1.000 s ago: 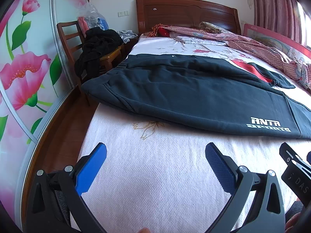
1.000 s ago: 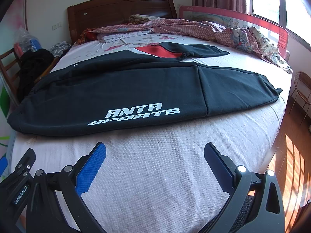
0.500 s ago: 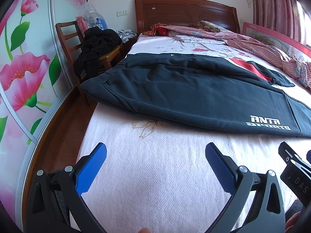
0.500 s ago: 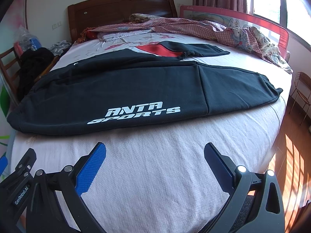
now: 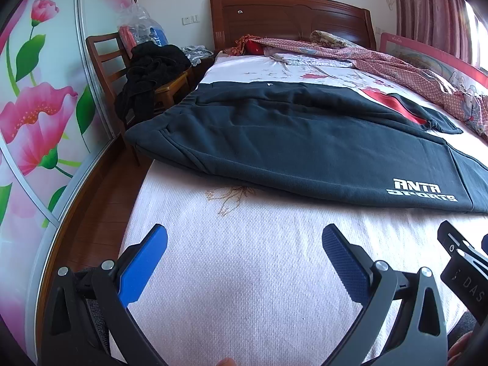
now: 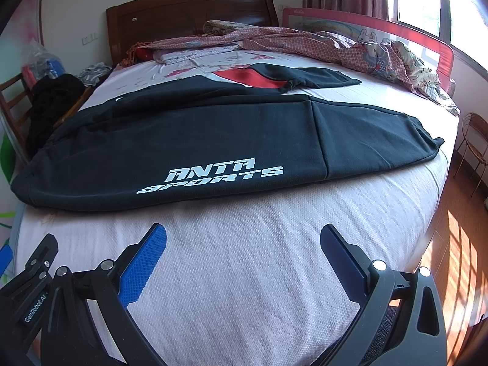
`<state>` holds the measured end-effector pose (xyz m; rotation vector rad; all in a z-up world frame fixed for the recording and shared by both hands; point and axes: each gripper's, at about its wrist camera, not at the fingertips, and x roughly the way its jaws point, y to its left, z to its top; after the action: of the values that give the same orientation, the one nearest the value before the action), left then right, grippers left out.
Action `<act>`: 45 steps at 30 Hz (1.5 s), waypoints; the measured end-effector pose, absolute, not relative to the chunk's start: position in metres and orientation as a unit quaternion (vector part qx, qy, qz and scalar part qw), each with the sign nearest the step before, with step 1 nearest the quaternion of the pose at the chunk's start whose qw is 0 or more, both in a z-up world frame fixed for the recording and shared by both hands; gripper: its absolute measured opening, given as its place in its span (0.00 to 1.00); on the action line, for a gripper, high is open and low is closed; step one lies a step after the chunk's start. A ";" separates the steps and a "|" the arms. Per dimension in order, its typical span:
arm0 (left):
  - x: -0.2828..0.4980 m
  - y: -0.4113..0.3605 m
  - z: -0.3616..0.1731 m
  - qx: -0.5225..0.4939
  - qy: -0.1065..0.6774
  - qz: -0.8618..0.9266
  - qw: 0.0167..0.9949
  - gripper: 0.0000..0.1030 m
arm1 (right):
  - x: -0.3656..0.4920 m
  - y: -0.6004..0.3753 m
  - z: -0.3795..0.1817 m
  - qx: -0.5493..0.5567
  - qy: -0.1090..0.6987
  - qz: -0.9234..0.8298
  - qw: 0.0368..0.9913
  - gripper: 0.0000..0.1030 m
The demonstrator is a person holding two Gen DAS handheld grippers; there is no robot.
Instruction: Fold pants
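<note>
Pants (image 6: 189, 140): dark sweatpants, white "ANTA SPORTS" lettering on the near leg. Laid flat across the bed (image 6: 259, 259), directly ahead of both grippers, well clear of the fingertips. Waistband end lies ahead-left of the left gripper (image 5: 244, 244), overhanging the bed's edge. Cuff end lies ahead-right of the right gripper (image 6: 242, 244). Far leg runs behind the near one.

Left gripper: jaws spread wide, blue pads (image 5: 143, 265) apart, nothing between them. Hovers over bare bedspread short of the pants.

Right gripper: jaws likewise spread wide, empty, over bare bedspread. Its body shows at the right edge of the left wrist view, just beside the left gripper.

Bedspread: pale pink, textured weave; a brown floral motif (image 5: 228, 196) ahead of the left gripper, touching the pants' near hem.

Garment, black and red (image 6: 274, 79): beyond the pants.

Blanket, pink checked (image 6: 305, 42): crumpled, far right, against the red bed rail (image 6: 350, 19).

Headboard (image 5: 292, 15): dark wood, farthest ahead.

Chair (image 5: 122, 70): wooden, ahead-left beside the bed, draped with black clothing (image 5: 149, 73).

Wardrobe door, flower-printed (image 5: 39, 106): far left.
</note>
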<state>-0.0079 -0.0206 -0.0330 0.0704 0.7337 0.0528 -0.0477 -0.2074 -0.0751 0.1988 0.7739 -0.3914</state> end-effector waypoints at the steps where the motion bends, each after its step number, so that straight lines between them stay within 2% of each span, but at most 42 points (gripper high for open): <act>1: -0.008 -0.021 -0.033 0.035 0.359 0.026 0.932 0.98 | -0.048 -0.207 -0.075 0.096 0.374 -0.189 0.903 0.97; 20: -0.001 -0.020 -0.044 0.033 0.385 0.019 0.922 0.98 | -0.043 -0.209 -0.082 0.107 0.388 -0.177 0.898 0.97; 25: 0.011 -0.007 -0.041 -0.006 0.402 0.015 0.915 0.98 | -0.040 -0.214 -0.086 0.125 0.397 -0.174 0.892 0.97; 31: 0.041 0.029 -0.031 -0.129 0.447 -0.052 0.884 0.98 | -0.037 -0.216 -0.092 0.135 0.408 -0.174 0.886 0.97; 36: 0.084 0.068 -0.048 -0.329 0.517 -0.162 0.773 0.98 | -0.035 -0.218 -0.094 0.143 0.412 -0.172 0.883 0.97; 41: 0.120 0.108 -0.083 -0.524 0.514 -0.156 0.661 0.98 | -0.035 -0.221 -0.095 0.148 0.414 -0.173 0.881 0.97; 45: 0.134 0.117 -0.102 -0.564 0.516 -0.126 0.633 0.98 | -0.035 -0.223 -0.095 0.152 0.415 -0.175 0.880 0.97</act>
<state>0.1340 0.1170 -0.1019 -1.2895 1.1801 -0.2882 -0.0345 -0.2230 -0.0946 0.3158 0.8641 -0.3638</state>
